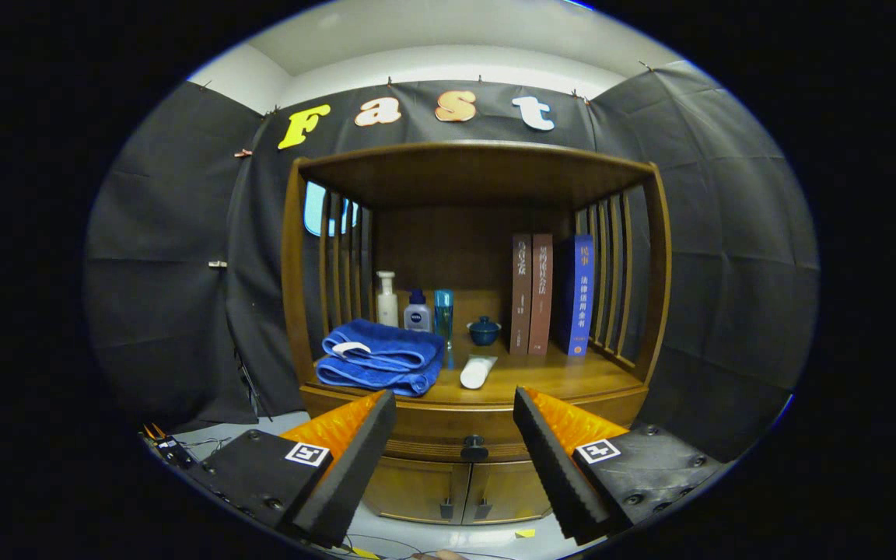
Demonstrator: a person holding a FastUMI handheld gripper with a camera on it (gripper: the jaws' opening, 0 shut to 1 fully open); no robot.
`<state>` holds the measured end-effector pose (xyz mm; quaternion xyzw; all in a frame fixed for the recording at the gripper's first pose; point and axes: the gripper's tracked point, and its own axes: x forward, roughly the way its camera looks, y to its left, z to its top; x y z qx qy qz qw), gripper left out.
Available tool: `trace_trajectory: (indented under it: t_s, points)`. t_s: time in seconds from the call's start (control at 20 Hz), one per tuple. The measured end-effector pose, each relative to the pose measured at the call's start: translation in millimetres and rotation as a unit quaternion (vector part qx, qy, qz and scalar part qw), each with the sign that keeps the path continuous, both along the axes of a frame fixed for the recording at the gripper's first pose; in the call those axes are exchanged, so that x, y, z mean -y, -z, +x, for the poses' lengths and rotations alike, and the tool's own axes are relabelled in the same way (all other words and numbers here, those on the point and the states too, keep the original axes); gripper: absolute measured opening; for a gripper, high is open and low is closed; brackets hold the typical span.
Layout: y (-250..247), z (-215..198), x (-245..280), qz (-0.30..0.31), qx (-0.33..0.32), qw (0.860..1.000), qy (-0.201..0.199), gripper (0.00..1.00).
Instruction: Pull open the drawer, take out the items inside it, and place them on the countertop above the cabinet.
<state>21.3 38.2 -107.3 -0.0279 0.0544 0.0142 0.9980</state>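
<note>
Blue towel [380, 363] is lying at 10 o'clock from the gripper [456, 404], on the countertop [565, 379]. White tube [477, 372] is lying at 12 o'clock, books [551, 294] standing at 1 o'clock. Fingers are gaping wide, holding nothing. Drawer [448, 435] is sitting shut, its knob [474, 448] showing between them.

The wooden countertop [565, 377] carries a folded blue towel [379, 365], bottles [415, 311], a white tube [477, 371], possibly a lidded cup [484, 330], and upright books [551, 294].
</note>
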Motion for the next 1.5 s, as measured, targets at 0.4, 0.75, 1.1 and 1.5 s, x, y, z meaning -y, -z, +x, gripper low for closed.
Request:
trace_trajectory:
  t_s: [0.4, 0.75, 1.1, 1.5]
  points:
    - [-39, -25, -13, -0.012, 0.024, 1.0, -0.007, 0.99]
    - [-62, -25, -9, 0.021, 0.049, 0.999, -0.005, 0.99]
    - [-58, -25, -2, 0.014, 0.033, 0.999, 0.001, 0.99]
    - [-54, -23, -3, 0.006, 0.021, 1.0, 0.004, 0.99]
